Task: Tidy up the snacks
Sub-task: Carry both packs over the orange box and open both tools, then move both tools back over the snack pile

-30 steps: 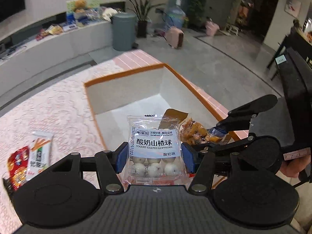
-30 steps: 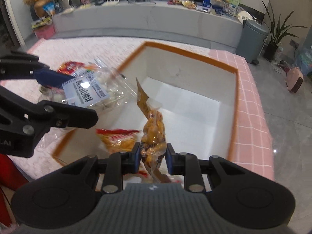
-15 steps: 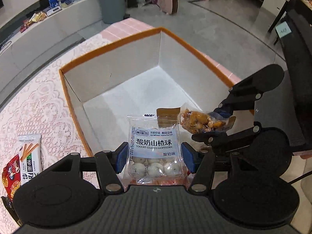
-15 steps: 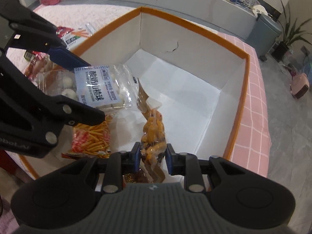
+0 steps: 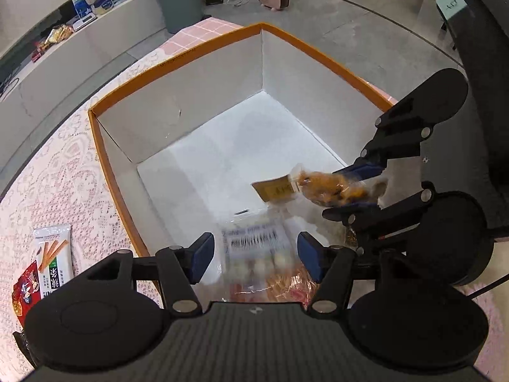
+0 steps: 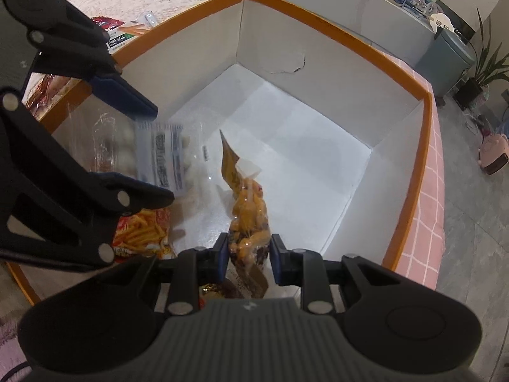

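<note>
The hawthorn bag (image 5: 256, 248) is a clear packet with a pale blue label and white balls inside; it is blurred in both views. It is seen inside the box (image 5: 178, 63), low at the near end, above a red chip bag (image 6: 141, 232) printed with yellow sticks that lies on the box floor. The left gripper (image 5: 254, 251) is pointed steeply down over it. Its jaws are opening, and the blue pads (image 5: 202, 253) stand clear of the packet on both sides, so the packet lies between them without being pressed.

The orange bag (image 6: 249, 216), a clear packet of orange-brown pieces with a yellow header, is held upright in the right gripper (image 6: 249, 254). The jaws are nearly closed and the pads are pressed on its lower part. It hangs over the near right part of the box, just beside the hawthorn bag.

The box is white inside with an orange rim and stands on a pink lace cloth (image 5: 57, 175). Outside its left wall, a stick-snack packet (image 5: 52, 254) and a red packet (image 5: 25, 289) lie on the cloth.
</note>
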`<state>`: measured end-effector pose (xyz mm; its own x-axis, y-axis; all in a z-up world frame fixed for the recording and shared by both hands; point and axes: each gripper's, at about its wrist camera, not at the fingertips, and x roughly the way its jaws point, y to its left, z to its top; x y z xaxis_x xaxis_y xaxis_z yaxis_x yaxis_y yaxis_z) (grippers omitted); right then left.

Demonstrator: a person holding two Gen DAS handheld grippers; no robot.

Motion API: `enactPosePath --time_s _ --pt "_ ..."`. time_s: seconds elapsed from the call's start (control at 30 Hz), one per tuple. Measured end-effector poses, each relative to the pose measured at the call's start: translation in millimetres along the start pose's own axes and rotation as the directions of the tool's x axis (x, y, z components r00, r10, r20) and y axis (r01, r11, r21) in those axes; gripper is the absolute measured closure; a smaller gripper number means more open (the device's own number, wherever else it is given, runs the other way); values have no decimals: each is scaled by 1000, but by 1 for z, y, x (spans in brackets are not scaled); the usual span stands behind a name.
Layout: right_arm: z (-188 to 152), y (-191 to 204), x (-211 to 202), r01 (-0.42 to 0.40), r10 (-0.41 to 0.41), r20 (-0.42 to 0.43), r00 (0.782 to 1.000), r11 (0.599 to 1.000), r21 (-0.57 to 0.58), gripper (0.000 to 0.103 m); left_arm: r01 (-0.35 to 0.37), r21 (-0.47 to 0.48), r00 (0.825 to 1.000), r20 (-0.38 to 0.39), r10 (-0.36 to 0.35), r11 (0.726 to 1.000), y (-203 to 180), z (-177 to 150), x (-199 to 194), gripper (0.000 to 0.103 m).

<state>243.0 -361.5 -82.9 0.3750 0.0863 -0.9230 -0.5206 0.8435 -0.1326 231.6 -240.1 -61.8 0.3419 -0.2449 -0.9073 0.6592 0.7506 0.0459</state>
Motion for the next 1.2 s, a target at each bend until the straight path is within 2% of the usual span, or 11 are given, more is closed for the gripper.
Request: enactPosePath --time_s 0.07,0.13,0.37,0.43,0.5,0.67,0.87,1.0,1.2 --pt "0 3 -5 3 -3 3 1000 1000 -8 75 -4 7 1000 11 4 1000 -1 2 -4 31" --pt "2 6 -11 12 -12 6 1000 1000 -19 66 -14 16 1000 23 14 1000 -2 1 -12 29" --pt "5 17 -42 42 -41 43 998 999 -27 55 -55 26 994 95 53 998 -2 -18 -54 28" --pt "5 22 -53 44 -43 62 997 999 -19 44 -58 7 992 109 57 998 1 -27 -65 28" --pt "4 30 -64 50 -49 84 995 999 -13 40 -61 -21 991 114 63 998 5 -37 -74 28" --pt "1 49 -85 46 -49 144 988 999 28 39 -85 -68 984 150 95 994 13 -62 -98 28" --pt "-2 79 -102 -3 -18 244 970 996 86 38 -141 -130 965 203 166 981 27 -95 -125 28" --pt "-1 103 -109 -36 -11 320 947 990 140 33 -163 -209 949 233 211 964 44 -120 -140 28" --pt "3 146 -105 -51 -34 385 922 977 206 33 -197 -310 925 257 281 930 68 -161 -153 28"
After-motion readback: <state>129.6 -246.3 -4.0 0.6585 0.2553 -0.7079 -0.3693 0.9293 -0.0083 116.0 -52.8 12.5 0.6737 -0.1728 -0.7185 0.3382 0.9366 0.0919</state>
